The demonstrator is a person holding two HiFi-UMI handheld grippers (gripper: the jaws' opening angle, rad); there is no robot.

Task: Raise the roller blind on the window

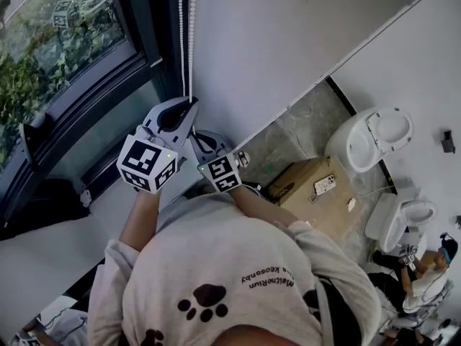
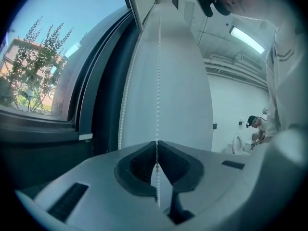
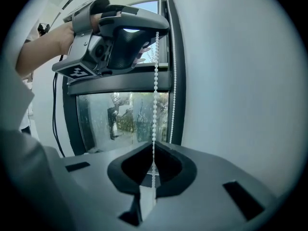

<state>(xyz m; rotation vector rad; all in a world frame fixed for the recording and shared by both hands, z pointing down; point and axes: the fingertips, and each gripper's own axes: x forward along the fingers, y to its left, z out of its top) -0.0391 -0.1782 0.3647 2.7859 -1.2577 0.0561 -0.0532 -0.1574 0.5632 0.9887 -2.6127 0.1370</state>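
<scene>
A white bead chain (image 1: 186,34) hangs in two strands beside the dark window frame (image 1: 86,99). In the head view my left gripper (image 1: 191,103) is at the chain, with my right gripper (image 1: 205,141) just below it and partly hidden by the marker cubes. In the left gripper view the left gripper (image 2: 157,143) is shut on one strand of the bead chain (image 2: 158,71); the other strand (image 2: 124,109) hangs free to the left. In the right gripper view the right gripper (image 3: 153,146) is shut on the same strand of bead chain (image 3: 155,85), which runs down from the left gripper (image 3: 120,32) above.
A white wall (image 1: 288,27) stands right of the chain. On the floor below are a cardboard box (image 1: 313,189) and two white toilets (image 1: 371,139) (image 1: 400,218). Another person (image 1: 425,272) crouches at the lower right. Trees show through the window glass (image 1: 50,42).
</scene>
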